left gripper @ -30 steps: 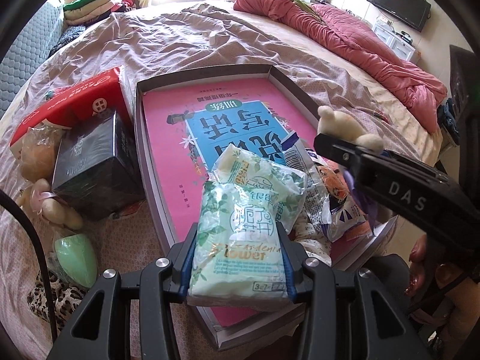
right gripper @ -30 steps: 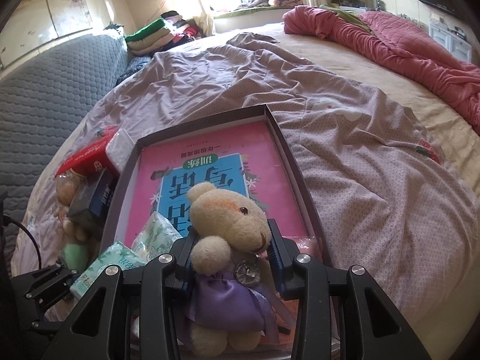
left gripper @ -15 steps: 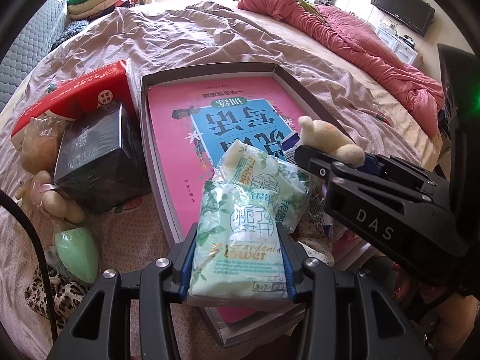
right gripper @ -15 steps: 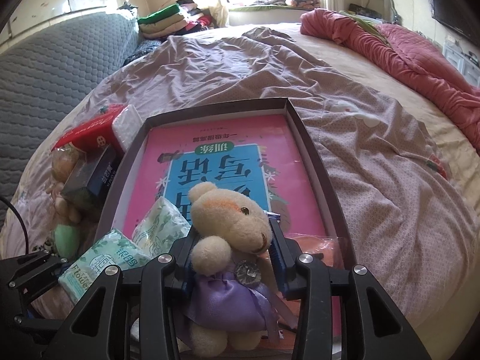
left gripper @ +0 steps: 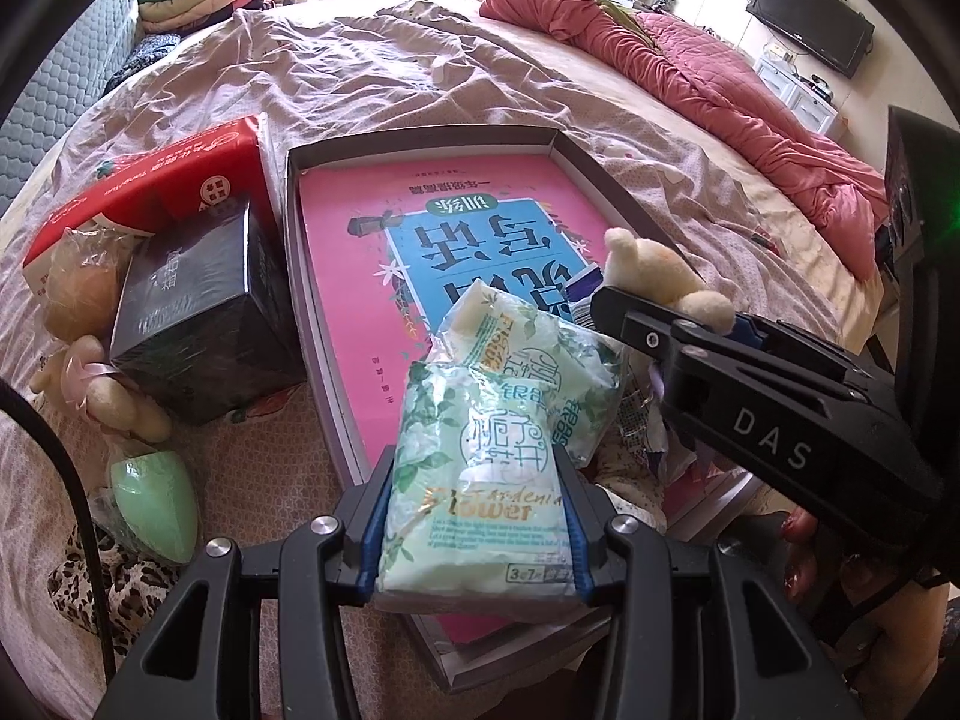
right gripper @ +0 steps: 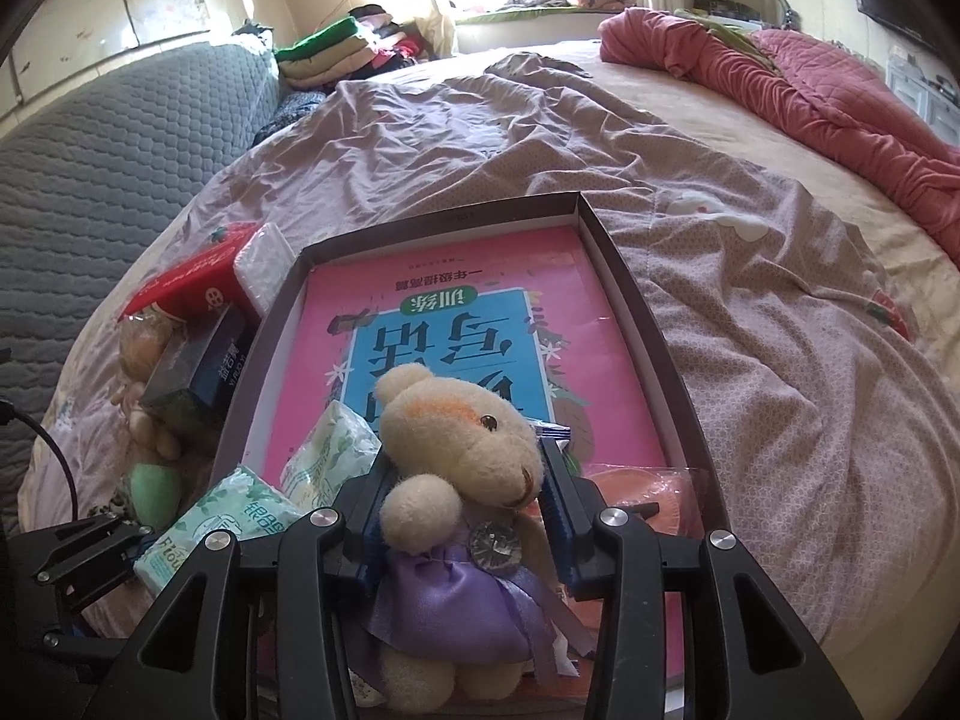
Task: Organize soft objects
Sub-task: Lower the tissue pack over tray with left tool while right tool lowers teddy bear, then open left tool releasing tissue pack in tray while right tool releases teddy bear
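Observation:
My left gripper (left gripper: 474, 516) is shut on a green tissue pack (left gripper: 474, 492) above the near edge of a shallow dark box (left gripper: 420, 141) with a pink book (left gripper: 372, 240) in it. A second tissue pack (left gripper: 540, 360) lies in the box just beyond. My right gripper (right gripper: 462, 516) is shut on a cream teddy bear in a purple dress (right gripper: 456, 480) above the box's near end (right gripper: 444, 219). The bear's head (left gripper: 648, 270) also shows in the left wrist view, to the right of the held pack.
Left of the box lie a black carton (left gripper: 198, 324), a red tissue box (left gripper: 144, 192), a small plush (left gripper: 114, 396), a green egg-shaped sponge (left gripper: 156, 504) and a bagged tan item (left gripper: 78, 294). A pink quilt (left gripper: 720, 96) lies far right. Folded clothes (right gripper: 336, 54) sit at the back.
My right gripper with the bear has moved forward and left, closer beside the held tissue pack. My left gripper holds its pack with little change.

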### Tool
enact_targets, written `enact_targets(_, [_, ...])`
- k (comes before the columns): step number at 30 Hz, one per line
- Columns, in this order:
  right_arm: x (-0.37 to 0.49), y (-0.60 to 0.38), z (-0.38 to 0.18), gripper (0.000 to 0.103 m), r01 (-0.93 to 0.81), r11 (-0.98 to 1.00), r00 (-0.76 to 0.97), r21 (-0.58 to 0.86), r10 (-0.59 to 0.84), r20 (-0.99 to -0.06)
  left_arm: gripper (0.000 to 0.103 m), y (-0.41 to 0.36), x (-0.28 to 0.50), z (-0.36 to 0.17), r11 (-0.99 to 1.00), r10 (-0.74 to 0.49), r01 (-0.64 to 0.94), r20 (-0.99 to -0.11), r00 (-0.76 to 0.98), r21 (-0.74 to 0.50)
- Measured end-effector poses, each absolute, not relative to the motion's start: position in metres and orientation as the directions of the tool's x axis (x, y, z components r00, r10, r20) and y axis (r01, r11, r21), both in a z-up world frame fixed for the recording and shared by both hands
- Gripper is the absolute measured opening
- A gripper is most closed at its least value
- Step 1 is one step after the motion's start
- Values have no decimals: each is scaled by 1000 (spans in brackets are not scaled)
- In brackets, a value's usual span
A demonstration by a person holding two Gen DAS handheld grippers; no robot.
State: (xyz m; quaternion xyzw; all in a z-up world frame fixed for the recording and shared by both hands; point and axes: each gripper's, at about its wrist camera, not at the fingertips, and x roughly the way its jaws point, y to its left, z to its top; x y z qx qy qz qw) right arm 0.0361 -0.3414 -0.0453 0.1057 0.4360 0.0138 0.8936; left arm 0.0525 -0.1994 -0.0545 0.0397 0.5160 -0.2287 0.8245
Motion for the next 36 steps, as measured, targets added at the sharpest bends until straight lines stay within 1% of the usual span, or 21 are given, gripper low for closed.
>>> enact_targets(13, [30, -359, -35, 55, 112, 955, 677, 274, 128, -725, 48, -204, 50, -51, 882, -342, 442, -865, 366, -162])
enact_targets(18, [25, -367, -28, 57, 137, 947, 708, 290, 111, -697, 51, -205, 49, -50, 880, -342, 449, -864, 370, -155])
enact_targets(20, [23, -369, -25, 59, 142, 945, 719, 295, 107, -686, 52, -205, 48, -49, 878, -344, 452, -863, 369, -157])
enact_targets(27, [22, -370, -23, 61, 146, 948, 726, 284, 92, -681, 54, -204, 48, -46, 877, -347, 454, -860, 375, -156])
enact_targets(31, [22, -368, -20, 70, 148, 954, 735, 260, 70, -674, 54, -204, 46, -44, 875, -350, 456, -861, 369, -161])
enact_targets(36, [22, -368, -20, 73, 156, 955, 737, 253, 58, -674, 58, -203, 44, -39, 872, -356, 464, -856, 375, -160])
